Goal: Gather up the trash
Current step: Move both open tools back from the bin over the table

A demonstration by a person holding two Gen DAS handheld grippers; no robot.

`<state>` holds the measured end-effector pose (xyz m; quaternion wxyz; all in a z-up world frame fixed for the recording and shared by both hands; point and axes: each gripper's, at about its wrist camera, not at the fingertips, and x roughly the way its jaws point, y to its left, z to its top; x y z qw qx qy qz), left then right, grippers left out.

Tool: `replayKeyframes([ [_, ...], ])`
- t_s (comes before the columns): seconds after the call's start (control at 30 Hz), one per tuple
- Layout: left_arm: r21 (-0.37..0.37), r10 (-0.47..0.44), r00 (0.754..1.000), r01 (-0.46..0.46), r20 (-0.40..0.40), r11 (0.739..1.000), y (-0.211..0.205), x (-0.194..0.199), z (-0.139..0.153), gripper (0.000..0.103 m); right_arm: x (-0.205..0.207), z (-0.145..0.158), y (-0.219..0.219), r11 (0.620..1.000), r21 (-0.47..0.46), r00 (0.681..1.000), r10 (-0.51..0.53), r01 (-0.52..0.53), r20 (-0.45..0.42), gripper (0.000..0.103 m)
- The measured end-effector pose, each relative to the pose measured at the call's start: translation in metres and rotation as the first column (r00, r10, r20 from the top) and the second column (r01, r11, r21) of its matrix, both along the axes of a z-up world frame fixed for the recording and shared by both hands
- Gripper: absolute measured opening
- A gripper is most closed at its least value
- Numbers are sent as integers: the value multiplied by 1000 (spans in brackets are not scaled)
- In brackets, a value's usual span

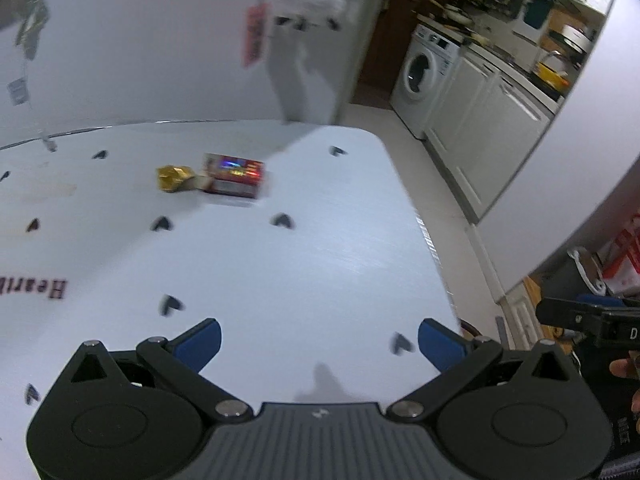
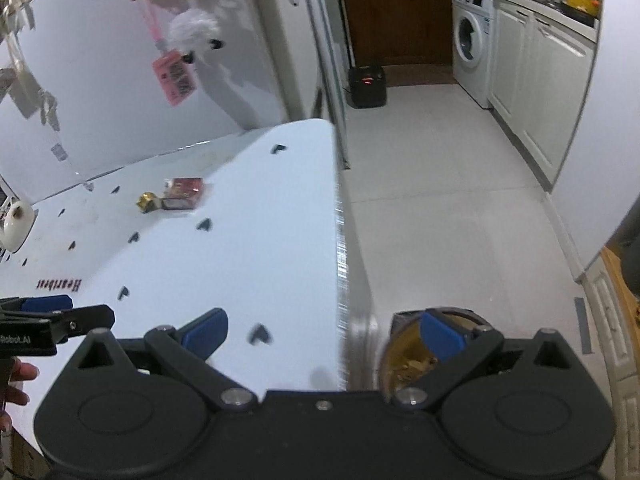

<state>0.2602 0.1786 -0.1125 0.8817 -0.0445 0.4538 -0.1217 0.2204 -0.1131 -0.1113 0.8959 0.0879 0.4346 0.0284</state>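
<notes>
The left gripper [image 1: 319, 338] is spread wide and holds nothing, and so is the right gripper [image 2: 323, 334]. Two bits of trash lie side by side, touching, on the white table [image 1: 280, 272], left of middle in both views: one crumpled gold wrapper [image 1: 174, 178] and one small red box [image 1: 236, 179] with shiny print too blurred to read. Red letters on the table read "Heartbeat" [image 2: 60, 285]. One bin [image 2: 404, 356] sits low in the right view.

I'm seeing even indoor light glaring off the bench [image 1: 280, 272], motion blur smearing everything, fisheye edges bending.
</notes>
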Motion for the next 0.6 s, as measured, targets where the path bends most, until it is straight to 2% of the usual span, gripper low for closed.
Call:
replayKeyframes([
  [0.27,8,73,997,-73,5,997,64,35,-1,103,53,5,65,999,-17,999,44,-44,15,103],
  [0.6,6,150,989,-150,20,989,102,96,-14,103,146,-9,128,994,-1,994,112,-112,7,103],
])
